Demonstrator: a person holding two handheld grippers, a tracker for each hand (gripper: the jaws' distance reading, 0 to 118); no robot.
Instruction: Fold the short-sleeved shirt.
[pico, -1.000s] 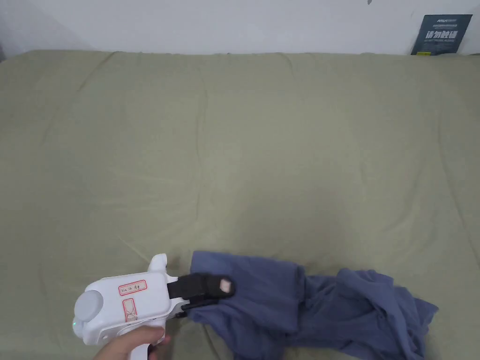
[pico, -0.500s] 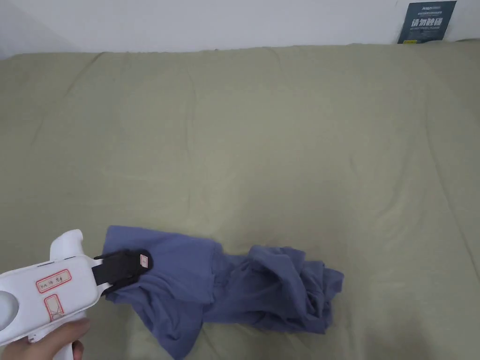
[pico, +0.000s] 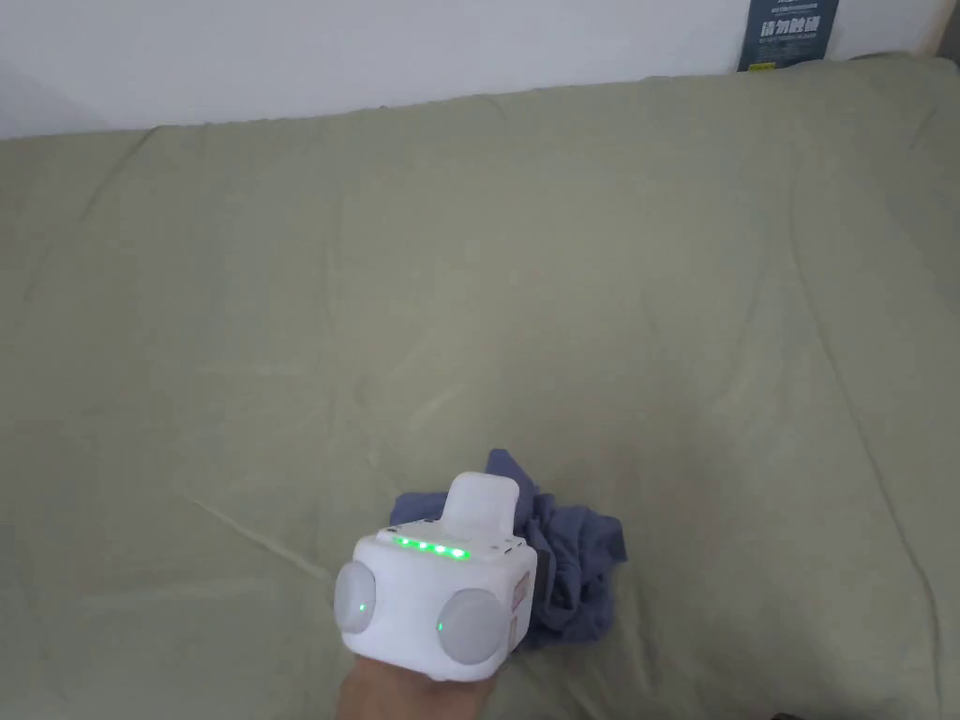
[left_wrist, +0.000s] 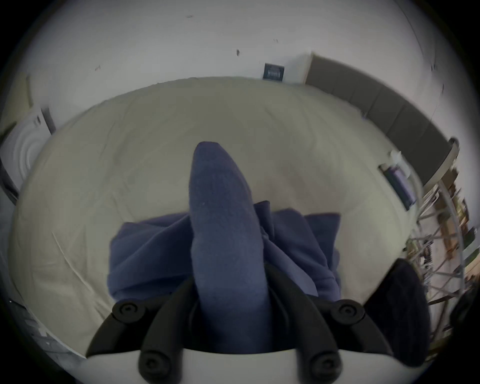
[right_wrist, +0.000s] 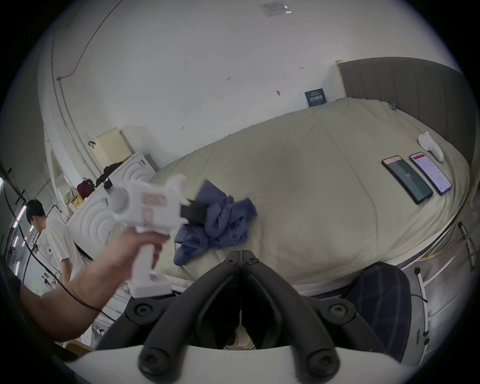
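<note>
shirt (pico: 572, 562) bunched, left gripper (right_wrist: 197, 213) fingers buried in cloth

Your head view has soft even light, no hard shadows, both gripper views bend strongly at dark round edges, the left gripper (right_wrist: 193, 213) is motion-blurred.

place: bedroom | cues: bed (right_wrist: 324, 166) with headboard (right_wrist: 405, 85), washing machine (right_wrist: 104, 207) beside it
</note>
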